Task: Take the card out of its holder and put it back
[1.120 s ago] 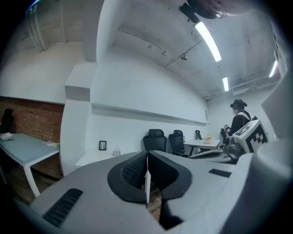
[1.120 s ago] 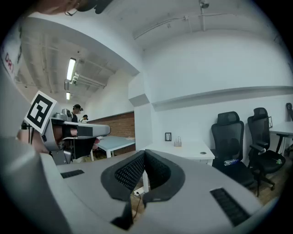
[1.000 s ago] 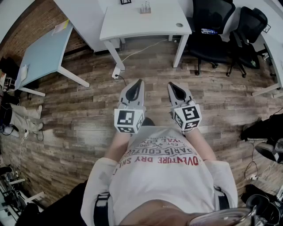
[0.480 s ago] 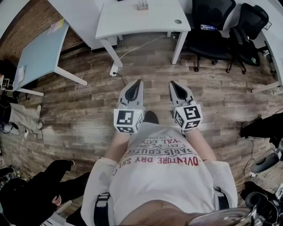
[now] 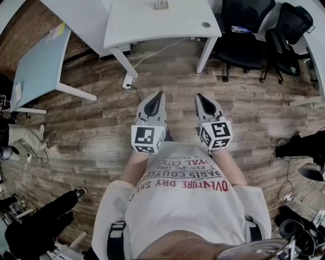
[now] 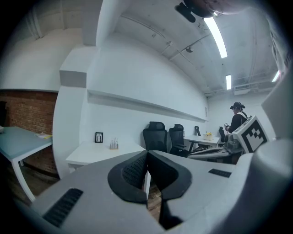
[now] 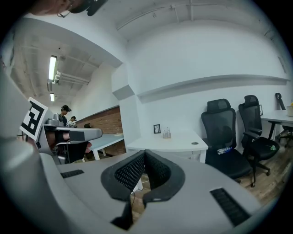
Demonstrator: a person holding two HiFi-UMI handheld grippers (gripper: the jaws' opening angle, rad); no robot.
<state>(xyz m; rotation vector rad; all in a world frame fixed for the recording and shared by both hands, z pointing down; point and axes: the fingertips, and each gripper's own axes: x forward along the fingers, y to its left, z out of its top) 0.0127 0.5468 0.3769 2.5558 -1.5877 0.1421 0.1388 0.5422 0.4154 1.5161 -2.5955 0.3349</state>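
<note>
Card holder [image 5: 161, 4], seemingly on the desk [image 5: 152, 25] ahead, has drawn nearer; left gripper [image 5: 160, 94] and right gripper [image 5: 198, 96] clenched, empty; extraction not begun.

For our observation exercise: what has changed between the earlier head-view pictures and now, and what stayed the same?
The white desk looms slightly larger, seemingly nearer. A person in dark trousers has entered the lower left corner. The left gripper and right gripper stay side by side, jaws shut, empty.
</note>
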